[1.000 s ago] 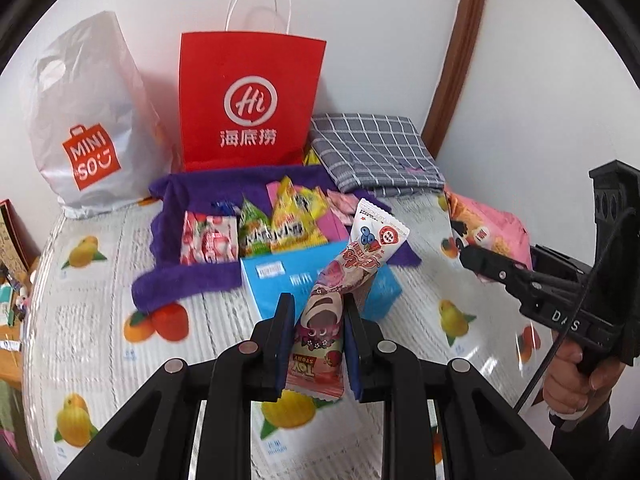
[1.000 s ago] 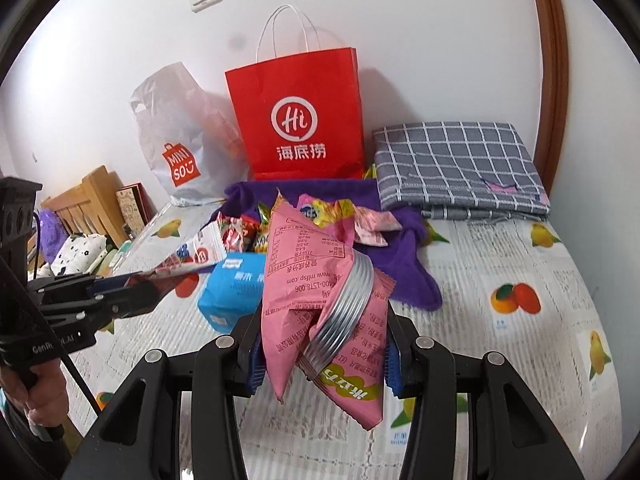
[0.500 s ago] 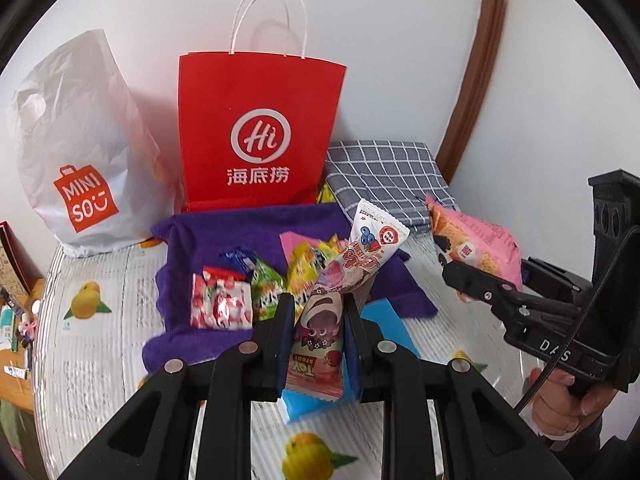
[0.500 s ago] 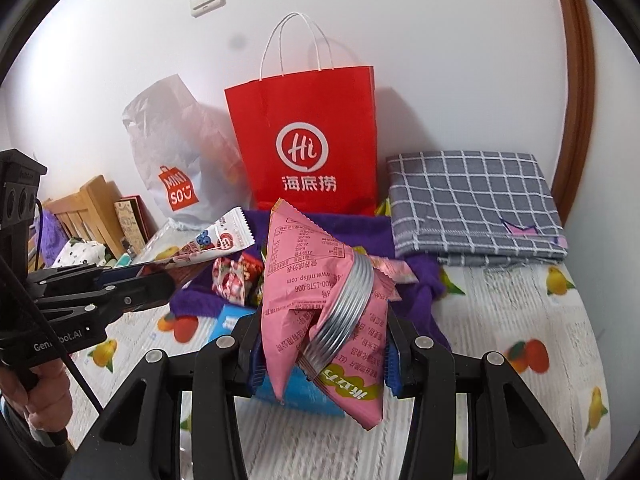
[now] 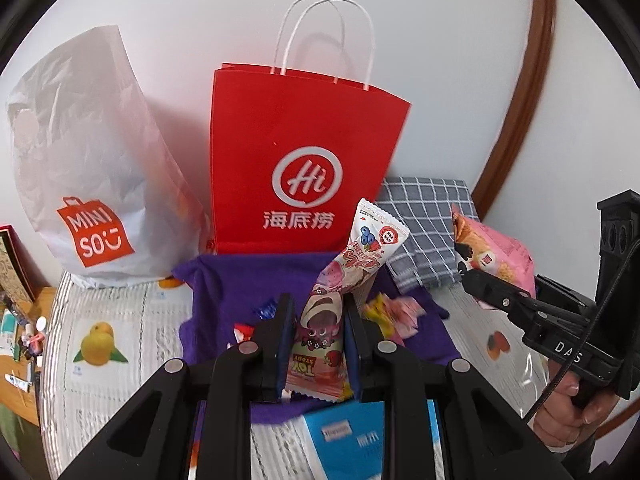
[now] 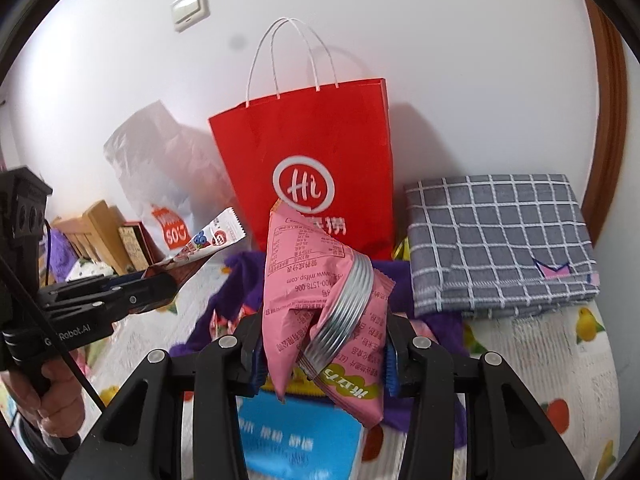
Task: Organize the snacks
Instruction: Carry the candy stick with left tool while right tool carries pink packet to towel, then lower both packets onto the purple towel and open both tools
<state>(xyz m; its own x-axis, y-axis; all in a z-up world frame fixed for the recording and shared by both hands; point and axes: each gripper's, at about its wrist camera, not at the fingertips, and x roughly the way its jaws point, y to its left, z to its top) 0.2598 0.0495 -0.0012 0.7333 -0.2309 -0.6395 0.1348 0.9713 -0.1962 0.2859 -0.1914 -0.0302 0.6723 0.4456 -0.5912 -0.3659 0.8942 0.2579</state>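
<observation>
My left gripper (image 5: 316, 320) is shut on a long pink-and-white Toy Story snack stick (image 5: 344, 280), held up in front of the red Hi paper bag (image 5: 300, 160). My right gripper (image 6: 324, 344) is shut on a pink snack packet (image 6: 304, 280) with silver stripes, held before the same red bag (image 6: 312, 148). The right gripper and its packet show at the right of the left wrist view (image 5: 492, 256). The left gripper shows at the left of the right wrist view (image 6: 160, 280). More loose snacks (image 5: 396, 312) lie on a purple cloth (image 5: 240, 280) below.
A white Miniso plastic bag (image 5: 84, 184) stands left of the red bag. A folded grey checked cloth (image 6: 500, 240) lies to its right. A blue tissue pack (image 6: 296, 440) lies under the grippers. The fruit-print bed cover (image 5: 100, 352) and wooden furniture (image 6: 96, 228) are at the left.
Both grippers have risen and moved forward towards the red bag with their snacks still held. The bag looks larger and the blue tissue pack has dropped to the bottom of both views.
</observation>
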